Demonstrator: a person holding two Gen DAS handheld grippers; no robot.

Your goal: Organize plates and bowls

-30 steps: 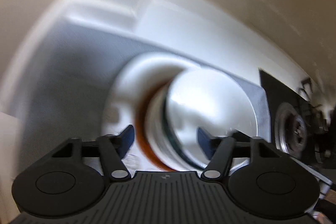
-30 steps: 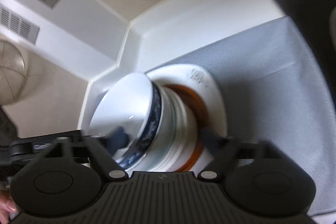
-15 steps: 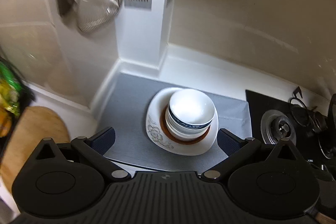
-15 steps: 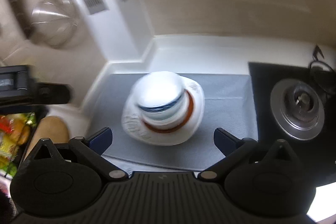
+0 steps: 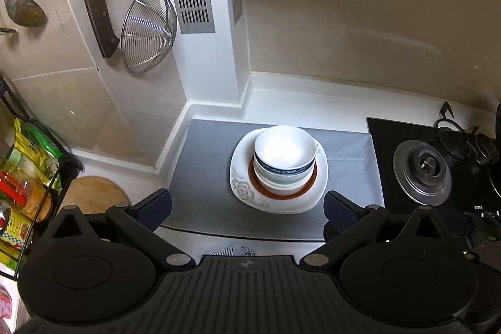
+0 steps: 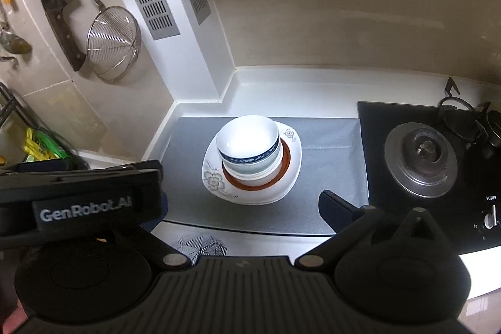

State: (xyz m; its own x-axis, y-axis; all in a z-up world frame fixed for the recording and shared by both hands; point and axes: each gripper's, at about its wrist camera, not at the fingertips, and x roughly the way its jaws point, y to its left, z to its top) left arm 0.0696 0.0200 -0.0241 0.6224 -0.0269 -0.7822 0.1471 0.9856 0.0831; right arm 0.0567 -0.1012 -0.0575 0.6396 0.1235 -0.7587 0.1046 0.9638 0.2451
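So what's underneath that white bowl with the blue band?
The blue-banded bowl sits nested on more pale bowls; how many is unclear. Below them is an orange-rimmed plate, then a white flowered plate on the grey mat. Their centres are covered.

Both views are sharp and dim at the edges, with strong fisheye bending of the walls. Light from above glares inside the top bowl [image 5: 284,148] and on the far surface [image 6: 313,83].

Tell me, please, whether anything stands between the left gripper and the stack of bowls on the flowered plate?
Nothing visible does. The left gripper is open above the near edge of the grey mat, and only bare mat lies between it and the stack of bowls on the flowered plate.
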